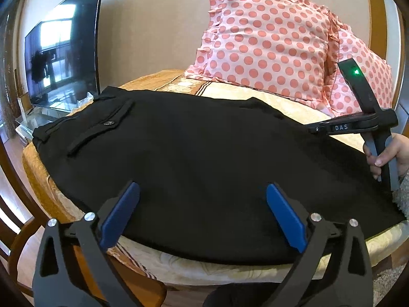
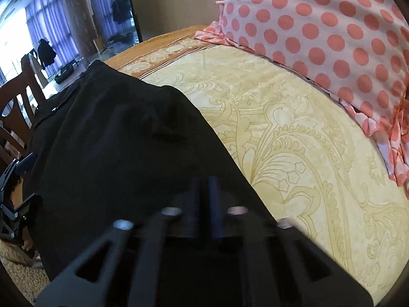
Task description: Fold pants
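Note:
Black pants lie flat across a table with a yellow floral cloth, waistband and back pocket at the left. My left gripper is open, its blue fingers spread above the pants' near edge. My right gripper has its fingers close together over the black cloth; the view is blurred and I cannot tell whether cloth is between them. The right gripper's body shows in the left wrist view, held by a hand at the pants' right end.
Pink polka-dot pillows stand at the back of the table, also in the right wrist view. A dark TV screen stands at the far left. A wooden chair is by the table's left side.

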Demonstrator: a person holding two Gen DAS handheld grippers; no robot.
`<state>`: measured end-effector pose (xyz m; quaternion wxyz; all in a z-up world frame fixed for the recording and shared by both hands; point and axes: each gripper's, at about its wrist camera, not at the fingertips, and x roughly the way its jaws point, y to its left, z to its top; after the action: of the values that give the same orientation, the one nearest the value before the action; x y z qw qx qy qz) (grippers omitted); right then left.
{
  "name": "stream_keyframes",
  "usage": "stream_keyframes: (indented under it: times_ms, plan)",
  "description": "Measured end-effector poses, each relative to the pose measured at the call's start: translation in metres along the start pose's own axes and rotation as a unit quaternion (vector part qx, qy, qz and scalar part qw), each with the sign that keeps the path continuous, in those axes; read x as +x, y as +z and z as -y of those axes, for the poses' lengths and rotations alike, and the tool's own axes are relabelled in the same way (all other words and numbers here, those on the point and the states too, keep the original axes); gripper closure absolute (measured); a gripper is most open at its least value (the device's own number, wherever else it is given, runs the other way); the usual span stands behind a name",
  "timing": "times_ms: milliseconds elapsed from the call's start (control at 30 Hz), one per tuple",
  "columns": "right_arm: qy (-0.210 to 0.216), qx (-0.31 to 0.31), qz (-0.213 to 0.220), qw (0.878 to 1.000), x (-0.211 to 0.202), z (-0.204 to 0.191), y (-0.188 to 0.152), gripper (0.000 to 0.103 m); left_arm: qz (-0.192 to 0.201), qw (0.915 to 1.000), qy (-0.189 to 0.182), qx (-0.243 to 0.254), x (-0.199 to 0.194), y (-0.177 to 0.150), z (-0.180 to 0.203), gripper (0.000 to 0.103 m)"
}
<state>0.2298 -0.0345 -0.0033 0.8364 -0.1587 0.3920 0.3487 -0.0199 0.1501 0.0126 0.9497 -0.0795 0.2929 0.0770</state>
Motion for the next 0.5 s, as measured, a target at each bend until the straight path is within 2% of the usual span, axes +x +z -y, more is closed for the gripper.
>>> stream_keyframes:
  times_ms: [133,300,333,367,400,433,500]
  plan:
    - [-0.045,0.011,0.022,0.999,0.001,0.002,0.008,0.102,-0.001,1.0,0.002,0.001,0.001,0.0,0.001,0.003]
    - [-0.06,0.034,0.017,0.997,-0.001,0.007,0.006,0.098,-0.002,1.0,0.002,0.003,0.002,0.001,0.002,0.003]
    - [-0.058,0.06,0.019,0.996,-0.01,0.015,0.002,0.082,-0.002,1.0,0.003,0.004,0.002,0.001,0.002,0.003]
    - [-0.058,0.108,0.037,0.992,-0.03,0.03,-0.009,0.058,-0.002,1.0,0.003,0.004,0.002,0.001,0.003,0.003]
    - [-0.061,0.133,0.052,0.988,-0.042,0.04,-0.017,0.047,-0.002,1.0,0.003,0.004,0.001,0.001,0.003,0.003]
    - [-0.066,0.164,0.078,0.981,-0.063,0.052,-0.031,0.04,-0.001,1.0,0.003,0.004,0.001,0.001,0.003,0.003]
    - [-0.098,0.225,0.127,0.961,-0.109,0.079,-0.073,0.04,0.001,1.0,-0.001,0.0,0.0,0.001,0.002,0.003]
